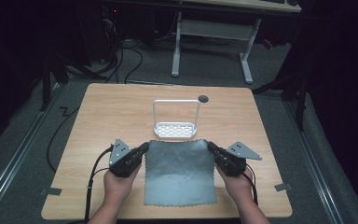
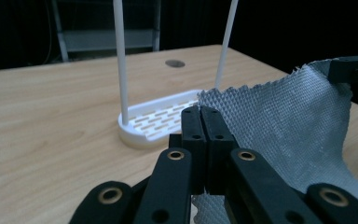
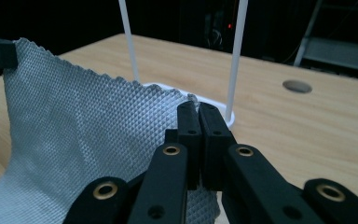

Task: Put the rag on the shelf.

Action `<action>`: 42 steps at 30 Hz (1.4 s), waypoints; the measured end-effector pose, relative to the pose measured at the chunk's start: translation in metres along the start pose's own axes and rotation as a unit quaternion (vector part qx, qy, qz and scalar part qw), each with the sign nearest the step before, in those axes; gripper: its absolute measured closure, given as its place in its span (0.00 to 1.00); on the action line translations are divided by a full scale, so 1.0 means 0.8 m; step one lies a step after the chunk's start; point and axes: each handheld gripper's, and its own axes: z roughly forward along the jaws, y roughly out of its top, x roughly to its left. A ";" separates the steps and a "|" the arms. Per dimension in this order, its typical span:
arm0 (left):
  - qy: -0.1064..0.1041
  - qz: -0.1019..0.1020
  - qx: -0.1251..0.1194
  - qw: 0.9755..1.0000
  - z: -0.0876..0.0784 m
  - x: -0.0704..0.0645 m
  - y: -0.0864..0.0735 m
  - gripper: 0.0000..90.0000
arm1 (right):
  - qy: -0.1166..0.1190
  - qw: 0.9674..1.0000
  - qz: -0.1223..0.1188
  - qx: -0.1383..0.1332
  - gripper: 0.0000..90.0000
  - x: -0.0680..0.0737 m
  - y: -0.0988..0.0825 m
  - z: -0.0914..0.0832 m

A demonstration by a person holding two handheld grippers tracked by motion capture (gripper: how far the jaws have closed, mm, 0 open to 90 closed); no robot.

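In the lower middle of the high view, a person's two hands come in from the bottom edge, each with a black gripper. The left gripper [image 1: 144, 148] pinches the far left corner of a grey cloth [image 1: 179, 175], jaws closed tight on the fabric; the right gripper [image 1: 210, 146] pinches the far right corner the same way. The cloth's near edge lies on the wooden table [image 1: 98, 121], low in the frame, while its far edge is lifted between the two grippers. Just beyond the cloth, at the centre of the frame, stands a white rack [image 1: 175, 129] with a slotted base and a tall hoop handle. Farther back, upper middle, a dark round hole [image 1: 203, 98] sits in the tabletop.
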 end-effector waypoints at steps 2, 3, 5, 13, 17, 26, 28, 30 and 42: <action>0.001 0.006 -0.015 1.000 -0.006 -0.003 0.006 1.00 | -0.003 1.000 -0.004 -0.014 0.99 0.002 0.006 -0.005; 0.003 0.008 -0.024 1.000 -0.008 -0.005 0.009 1.00 | -0.001 1.000 -0.006 -0.019 0.99 0.003 0.009 -0.007; 0.003 0.011 -0.036 0.999 -0.014 -0.007 0.015 1.00 | 0.000 0.999 -0.008 -0.032 0.99 0.004 0.015 -0.012; -0.009 0.022 -0.071 0.997 -0.033 -0.018 0.036 1.00 | 0.001 0.997 -0.014 -0.072 0.99 0.011 0.036 -0.031; -0.012 0.029 -0.084 0.996 -0.041 -0.023 0.045 1.00 | 0.005 0.996 -0.018 -0.089 0.99 0.015 0.045 -0.040; -0.009 0.034 -0.090 0.995 -0.044 -0.021 0.056 1.00 | 0.011 0.994 -0.027 -0.108 0.99 0.023 0.062 -0.050; -0.008 0.033 -0.091 0.995 -0.042 -0.017 0.061 1.00 | 0.014 0.994 -0.028 -0.107 0.99 0.022 0.065 -0.047; -0.007 0.028 -0.096 0.995 -0.040 -0.012 0.067 1.00 | 0.014 0.993 -0.026 -0.110 0.99 0.021 0.070 -0.046; 0.019 0.035 -0.109 0.993 -0.021 0.017 0.102 1.00 | 0.013 0.991 -0.024 -0.131 0.99 0.004 0.115 -0.027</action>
